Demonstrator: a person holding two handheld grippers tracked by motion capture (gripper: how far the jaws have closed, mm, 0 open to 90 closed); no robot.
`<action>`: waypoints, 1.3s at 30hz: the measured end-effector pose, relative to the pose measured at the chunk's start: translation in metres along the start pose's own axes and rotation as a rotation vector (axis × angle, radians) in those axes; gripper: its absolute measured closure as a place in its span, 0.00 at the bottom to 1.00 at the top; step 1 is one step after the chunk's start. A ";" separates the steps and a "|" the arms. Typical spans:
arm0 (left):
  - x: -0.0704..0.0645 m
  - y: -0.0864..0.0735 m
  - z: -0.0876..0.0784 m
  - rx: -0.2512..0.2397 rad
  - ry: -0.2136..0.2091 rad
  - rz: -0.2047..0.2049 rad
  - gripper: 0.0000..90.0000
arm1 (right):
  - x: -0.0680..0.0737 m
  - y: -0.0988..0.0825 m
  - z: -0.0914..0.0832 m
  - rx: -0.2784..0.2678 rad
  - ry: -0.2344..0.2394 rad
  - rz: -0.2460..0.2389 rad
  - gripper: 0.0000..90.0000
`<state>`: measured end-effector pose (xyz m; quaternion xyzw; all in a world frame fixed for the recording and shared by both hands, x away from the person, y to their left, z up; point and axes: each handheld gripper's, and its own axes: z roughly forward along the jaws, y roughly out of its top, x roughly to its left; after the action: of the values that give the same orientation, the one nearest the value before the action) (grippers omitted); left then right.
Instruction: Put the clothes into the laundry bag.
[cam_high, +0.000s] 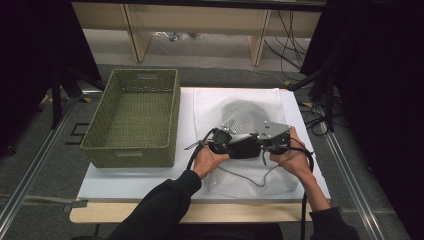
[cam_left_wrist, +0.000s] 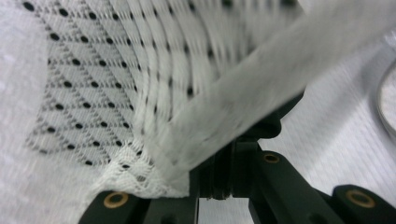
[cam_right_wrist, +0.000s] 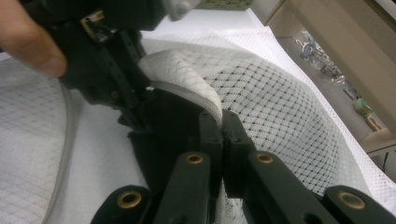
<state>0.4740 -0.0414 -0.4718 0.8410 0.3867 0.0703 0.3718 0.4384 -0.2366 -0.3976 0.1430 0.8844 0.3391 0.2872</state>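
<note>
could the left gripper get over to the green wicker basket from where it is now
Probably yes, but not freely: the left gripper is shut on the white mesh bag, as is the right gripper. The table between it and the basket is bare.

- The basket (cam_high: 132, 117) stands on the left side of the table (cam_high: 130, 182) and blocks that way.
- The mesh bag (cam_high: 240, 117) covers the middle.
- A bare strip runs along the near left edge.

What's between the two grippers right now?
A black item half inside the white mesh bag, seen in the high view; left gripper and right gripper each pinch the bag's hem.
</note>
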 end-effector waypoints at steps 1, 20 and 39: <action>0.000 0.002 0.001 -0.006 0.013 -0.006 0.93 | 0.000 0.000 0.000 0.000 0.000 0.000 1.00; -0.012 -0.023 -0.062 0.015 -0.022 0.123 0.49 | 0.001 -0.004 0.002 0.018 0.004 0.007 1.00; 0.001 -0.073 -0.078 0.239 0.034 0.243 0.87 | 0.006 -0.007 0.003 0.039 0.012 0.017 1.00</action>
<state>0.3991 0.0346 -0.4658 0.9185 0.2939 0.0827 0.2513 0.4351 -0.2375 -0.4064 0.1540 0.8913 0.3250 0.2761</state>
